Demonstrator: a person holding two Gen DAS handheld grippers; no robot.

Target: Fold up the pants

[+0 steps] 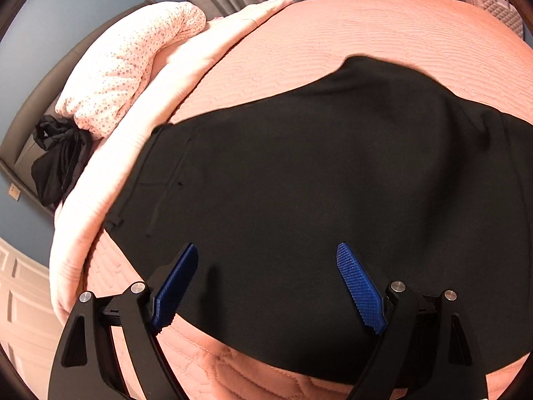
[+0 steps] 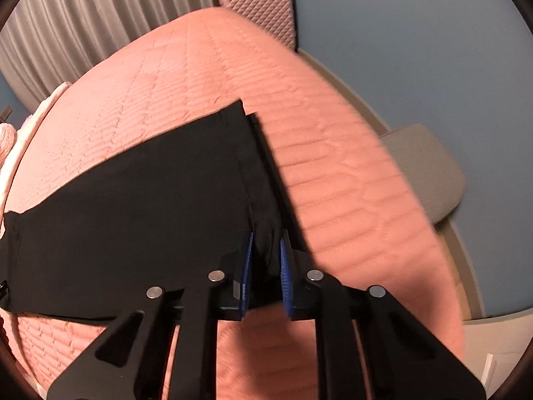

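Black pants (image 1: pixel 316 173) lie spread on the pink quilted bed (image 1: pixel 383 33), waistband and pocket toward the left in the left wrist view. My left gripper (image 1: pixel 266 250) is open, its blue pads wide apart just above the pants' near edge, holding nothing. In the right wrist view the pants (image 2: pixel 140 216) stretch leftward, the leg hems at the right. My right gripper (image 2: pixel 266 243) is shut on the pants' hem corner, black fabric bunched between the blue pads (image 2: pixel 247 266).
A folded pale pink blanket (image 1: pixel 110 173) and a floral pillow (image 1: pixel 133 63) lie at the bed's left end, beside a black garment (image 1: pixel 56 160). A pink suitcase (image 2: pixel 256 3) stands beyond the bed by the curtain (image 2: pixel 93 23). A grey stool (image 2: pixel 426 173) sits right of the bed.
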